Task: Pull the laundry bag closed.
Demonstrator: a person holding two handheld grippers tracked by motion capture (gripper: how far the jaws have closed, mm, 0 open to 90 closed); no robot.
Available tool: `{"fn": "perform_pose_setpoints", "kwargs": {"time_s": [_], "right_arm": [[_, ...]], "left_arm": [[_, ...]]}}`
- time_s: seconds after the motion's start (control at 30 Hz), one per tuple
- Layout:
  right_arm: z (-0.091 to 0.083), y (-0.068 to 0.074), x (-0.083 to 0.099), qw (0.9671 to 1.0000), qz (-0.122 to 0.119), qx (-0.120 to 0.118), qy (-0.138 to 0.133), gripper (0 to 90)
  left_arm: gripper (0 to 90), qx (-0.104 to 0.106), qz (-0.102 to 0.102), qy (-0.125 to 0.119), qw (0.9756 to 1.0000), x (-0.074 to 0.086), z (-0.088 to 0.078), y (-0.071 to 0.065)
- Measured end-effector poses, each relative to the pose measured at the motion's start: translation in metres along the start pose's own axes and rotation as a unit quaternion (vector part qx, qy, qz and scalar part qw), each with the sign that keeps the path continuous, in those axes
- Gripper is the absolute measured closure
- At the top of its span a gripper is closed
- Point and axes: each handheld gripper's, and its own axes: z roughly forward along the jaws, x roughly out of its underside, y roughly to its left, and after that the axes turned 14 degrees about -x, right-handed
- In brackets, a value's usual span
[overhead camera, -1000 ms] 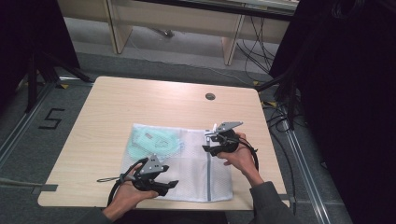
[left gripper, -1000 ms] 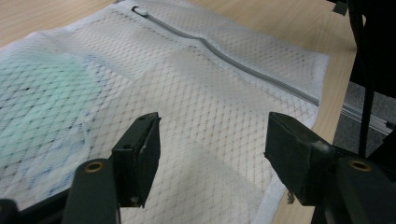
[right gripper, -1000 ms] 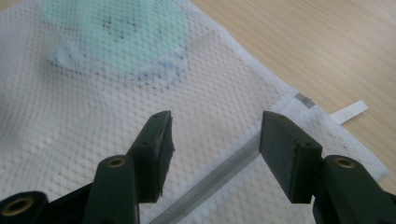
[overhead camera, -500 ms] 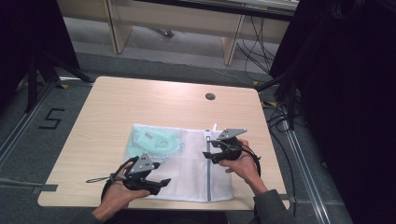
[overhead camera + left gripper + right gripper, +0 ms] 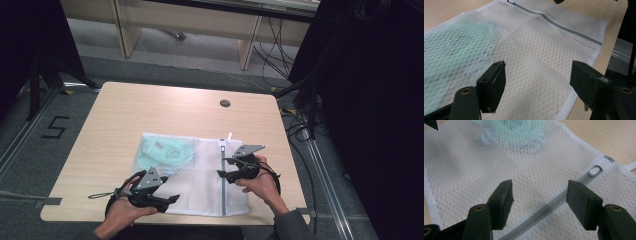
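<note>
High view: you have one white mesh bag [image 5: 195, 172] lying flat on the table [image 5: 125, 115], one green item [image 5: 165, 151] inside, one zipper [image 5: 222, 175]. Your left gripper [image 5: 167, 201] and right gripper [image 5: 222, 174] both hover with jaws spread, empty.

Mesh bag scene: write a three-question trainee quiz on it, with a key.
1. True or false: the zipper on the mesh bag is shut.
2. The green item lies: A) on top of the bag B) inside the bag C) on the floor.
3. Fill in: the right gripper has its jaws ___ above the zipper, while the left gripper is at the bag's near edge.

Key: 1 true; 2 B; 3 open.
</note>
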Motion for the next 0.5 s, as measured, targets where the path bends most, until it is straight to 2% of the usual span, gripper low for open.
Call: {"fn": "perform_pose_setpoints", "kwargs": {"time_s": [0.03, 0.07, 0.1, 0.17, 0.2, 0.23, 0.27, 0.3, 0.37, 0.4, 0.47, 0.5], "right_arm": [[0.001, 0.001, 0.001, 0.9999, 0.004, 0.002, -0.009, 38.3], [0.001, 0.001, 0.002, 0.9999, -0.003, 0.006, -0.009, 38.1], [0.001, 0.002, 0.003, 1.0, 0.001, 0.005, -0.007, 38.0], [-0.001, 0.003, 0.004, 1.0, 0.0, -0.003, 0.005, 37.7], [0.002, 0.004, 0.005, 0.9999, 0.004, 0.002, -0.009, 37.7], [-0.001, 0.005, 0.005, 1.0, 0.0, -0.002, 0.005, 37.6], [-0.001, 0.006, 0.006, 1.0, 0.006, -0.001, 0.007, 37.5], [0.002, 0.007, 0.007, 0.9999, 0.002, -0.004, -0.011, 37.4], [-0.002, 0.009, 0.008, 1.0, 0.002, -0.004, 0.007, 37.1], [0.001, 0.009, 0.009, 0.9999, 0.0, -0.003, -0.009, 37.0], [-0.002, 0.01, 0.01, 1.0, -0.001, -0.003, 0.007, 36.8], [-0.002, 0.011, 0.011, 0.9999, 0.003, -0.003, 0.009, 36.7]], "left_arm": [[28.4, -0.001, 0.018, 0.005, 0.9998, 0.0, -0.002, 0.002], [28.3, -0.003, 0.02, 0.004, 0.9998, 0.0, -0.002, 0.002], [28.2, -0.007, 0.008, 0.002, 0.9999, 0.001, -0.003, 0.0], [28.2, -0.001, 0.018, 0.007, 0.9998, 0.001, -0.004, 0.002], [28.2, -0.007, -0.002, 0.001, 1.0, 0.003, -0.005, -0.001], [28.2, -0.009, -0.001, 0.001, 1.0, 0.003, -0.005, 0.0], [28.2, -0.009, 0.001, -0.001, 1.0, 0.003, -0.005, 0.001], [28.2, -0.009, 0.004, -0.001, 0.9999, 0.003, -0.006, 0.001], [28.2, -0.011, 0.015, 0.003, 0.9998, 0.003, -0.007, 0.003], [28.2, -0.01, 0.016, 0.001, 0.9998, 0.003, -0.007, 0.003], [28.1, -0.01, 0.01, 0.0, 0.9999, 0.004, -0.008, 0.002], [28.1, -0.007, 0.026, 0.004, 0.9996, 0.003, -0.009, 0.005]]}}
